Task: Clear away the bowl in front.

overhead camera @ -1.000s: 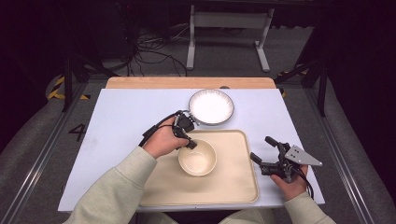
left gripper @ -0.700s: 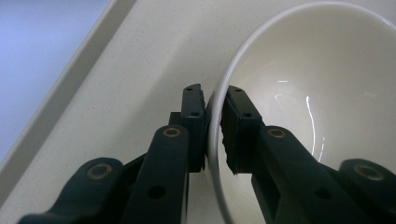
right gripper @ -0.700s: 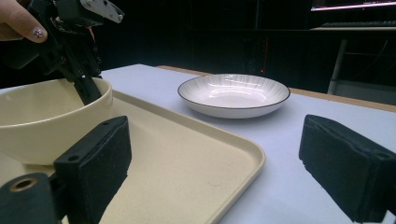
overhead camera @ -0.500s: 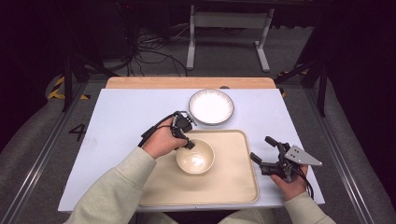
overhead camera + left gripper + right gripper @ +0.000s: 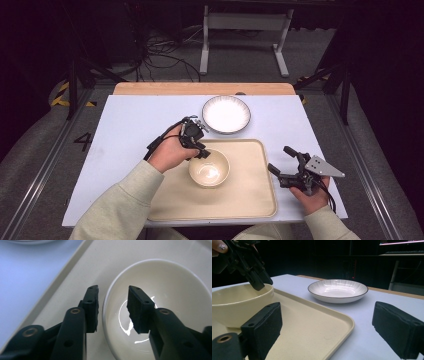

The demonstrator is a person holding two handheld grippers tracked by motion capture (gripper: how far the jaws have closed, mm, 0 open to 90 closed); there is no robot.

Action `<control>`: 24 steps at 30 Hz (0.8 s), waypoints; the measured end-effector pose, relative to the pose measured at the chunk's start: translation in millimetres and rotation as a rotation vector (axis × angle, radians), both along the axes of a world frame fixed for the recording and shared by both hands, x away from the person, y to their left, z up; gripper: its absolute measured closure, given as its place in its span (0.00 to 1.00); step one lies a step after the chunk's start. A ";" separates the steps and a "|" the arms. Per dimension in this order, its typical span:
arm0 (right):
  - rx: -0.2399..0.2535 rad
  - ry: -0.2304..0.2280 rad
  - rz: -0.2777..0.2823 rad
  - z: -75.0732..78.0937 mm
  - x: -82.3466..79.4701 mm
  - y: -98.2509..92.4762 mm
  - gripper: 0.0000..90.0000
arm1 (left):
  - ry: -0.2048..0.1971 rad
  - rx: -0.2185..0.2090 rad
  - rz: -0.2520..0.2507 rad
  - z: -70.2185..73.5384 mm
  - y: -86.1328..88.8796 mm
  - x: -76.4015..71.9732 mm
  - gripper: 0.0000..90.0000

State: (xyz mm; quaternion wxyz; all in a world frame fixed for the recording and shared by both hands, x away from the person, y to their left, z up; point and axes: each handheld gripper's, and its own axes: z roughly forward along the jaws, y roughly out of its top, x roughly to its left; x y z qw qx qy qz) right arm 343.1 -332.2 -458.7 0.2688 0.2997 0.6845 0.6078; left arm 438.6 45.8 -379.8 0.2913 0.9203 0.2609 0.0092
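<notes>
A cream bowl (image 5: 209, 169) stands on the beige tray (image 5: 250, 200). My left gripper (image 5: 202, 152) hangs over the bowl's near-left rim. In the left gripper view, one jaw of the left gripper (image 5: 113, 290) is outside the bowl (image 5: 170, 297) and the other inside. Its jaws have just been opening; the rim lies between the pads with a gap on each side. My right gripper (image 5: 280, 158) rests to the right of the tray, open with nothing between its fingers (image 5: 327, 315). The right gripper view shows the bowl (image 5: 234, 302) and the left gripper (image 5: 259, 281) at the far left.
A white ribbed plate (image 5: 226, 114) with a dark rim sits on the pale blue tabletop (image 5: 130, 125) just beyond the tray. It also lies ahead in the right gripper view as the plate (image 5: 338, 291). A wooden strip (image 5: 200, 88) runs along the table's far edge.
The left gripper's jaws have parted from the bowl's rim. The bowl stays in place on the tray. The right hand has not moved.
</notes>
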 end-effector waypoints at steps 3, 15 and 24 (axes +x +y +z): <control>0.011 0.003 0.006 -0.1 0.5 -1.2 0.10 | -0.036 -0.051 0.011 6.8 8.1 -4.1 0.60; 0.026 0.020 0.028 0.2 1.9 -2.9 0.10 | -0.137 -0.175 0.070 23.6 38.0 -29.1 0.34; 0.037 0.022 0.058 0.2 2.9 -4.7 0.07 | -0.204 -0.244 0.108 30.0 61.0 -48.6 0.30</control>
